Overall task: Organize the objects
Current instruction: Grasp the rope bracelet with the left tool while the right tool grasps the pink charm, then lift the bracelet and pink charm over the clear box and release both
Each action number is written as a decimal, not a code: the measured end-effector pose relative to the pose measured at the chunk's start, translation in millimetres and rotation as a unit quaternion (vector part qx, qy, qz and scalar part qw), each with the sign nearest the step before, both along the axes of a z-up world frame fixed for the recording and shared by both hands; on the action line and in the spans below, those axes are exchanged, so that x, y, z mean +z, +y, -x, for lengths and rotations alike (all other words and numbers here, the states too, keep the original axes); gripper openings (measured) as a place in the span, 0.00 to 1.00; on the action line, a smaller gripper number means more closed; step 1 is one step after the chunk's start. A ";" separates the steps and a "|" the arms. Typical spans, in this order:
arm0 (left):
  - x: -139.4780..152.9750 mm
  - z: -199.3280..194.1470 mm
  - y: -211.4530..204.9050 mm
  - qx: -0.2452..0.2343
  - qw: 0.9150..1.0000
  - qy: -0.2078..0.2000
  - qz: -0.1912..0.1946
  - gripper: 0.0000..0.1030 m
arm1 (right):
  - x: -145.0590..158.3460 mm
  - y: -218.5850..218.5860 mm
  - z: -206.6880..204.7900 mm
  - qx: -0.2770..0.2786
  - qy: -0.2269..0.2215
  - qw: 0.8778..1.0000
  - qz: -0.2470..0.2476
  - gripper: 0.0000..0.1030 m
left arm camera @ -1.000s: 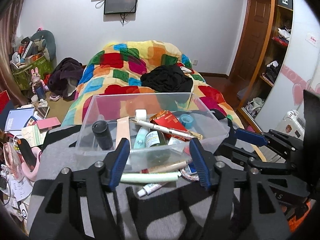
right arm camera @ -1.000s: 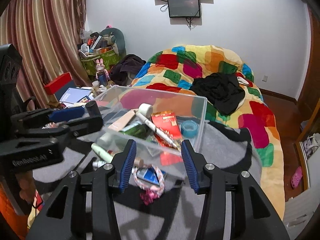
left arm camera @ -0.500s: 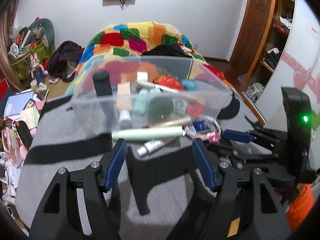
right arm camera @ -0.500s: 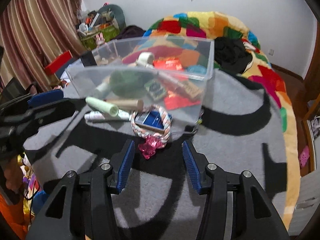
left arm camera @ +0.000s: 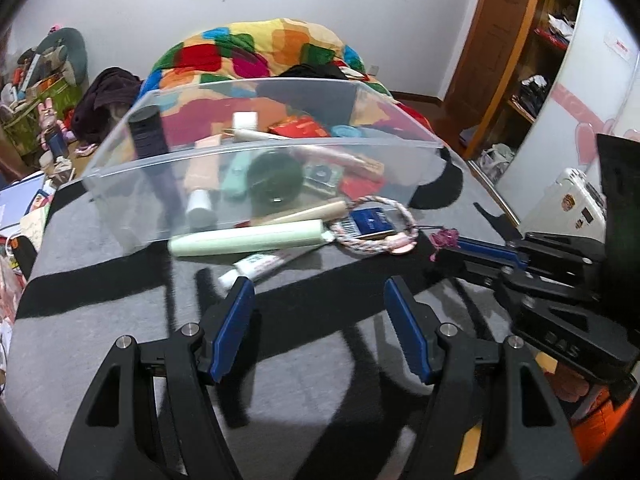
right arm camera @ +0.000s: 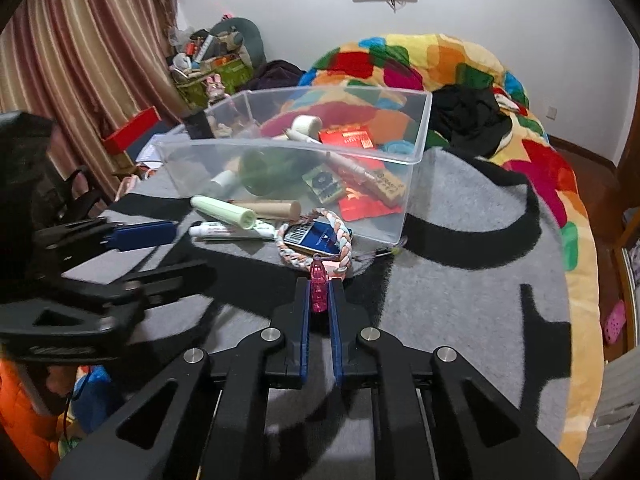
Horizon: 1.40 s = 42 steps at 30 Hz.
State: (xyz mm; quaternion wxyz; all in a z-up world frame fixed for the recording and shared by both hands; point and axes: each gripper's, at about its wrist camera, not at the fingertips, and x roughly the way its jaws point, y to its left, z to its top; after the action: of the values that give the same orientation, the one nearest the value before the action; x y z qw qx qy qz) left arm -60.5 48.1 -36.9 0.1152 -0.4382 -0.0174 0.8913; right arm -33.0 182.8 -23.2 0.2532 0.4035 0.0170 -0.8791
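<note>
A small pink translucent charm (right arm camera: 319, 287), attached to the braided pastel rope ring (right arm camera: 316, 240) on the grey-and-black rug just before the clear plastic bin (right arm camera: 416, 128), is pinched by the right claw (right arm camera: 319, 300), held low and level. The left claw (left arm camera: 320, 324) hovers spread wide, holding nothing, near a white tube (left arm camera: 260, 266).

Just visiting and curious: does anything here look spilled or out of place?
Yes. The clear bin is tipped up, and tubes, a blue pack and a braided ring lie outside it. The right tongs pinch the ring's pink charm.

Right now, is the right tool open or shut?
Shut. The right tool has its two blue pads pressed against the pink charm of the braided bracelet, which lies on the grey blanket.
</note>
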 end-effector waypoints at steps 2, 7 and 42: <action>-0.1 3.3 5.1 -0.005 1.000 -0.003 0.001 0.65 | 4.1 5.9 -4.9 0.000 0.006 1.000 0.004 0.07; 0.0 15.4 22.5 -0.011 1.000 -0.013 0.008 0.65 | 14.5 27.7 -14.8 -0.015 0.022 1.000 0.014 0.07; 20.3 16.5 57.8 -0.057 0.998 0.032 0.019 0.03 | 25.0 73.2 -2.5 -0.063 0.027 0.995 0.071 0.08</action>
State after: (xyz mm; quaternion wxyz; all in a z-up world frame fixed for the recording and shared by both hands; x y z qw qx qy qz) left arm -77.0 105.9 -16.6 0.1577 -0.4116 0.0283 0.8972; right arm -30.5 256.1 1.8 0.2243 0.3610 -0.0640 -0.9029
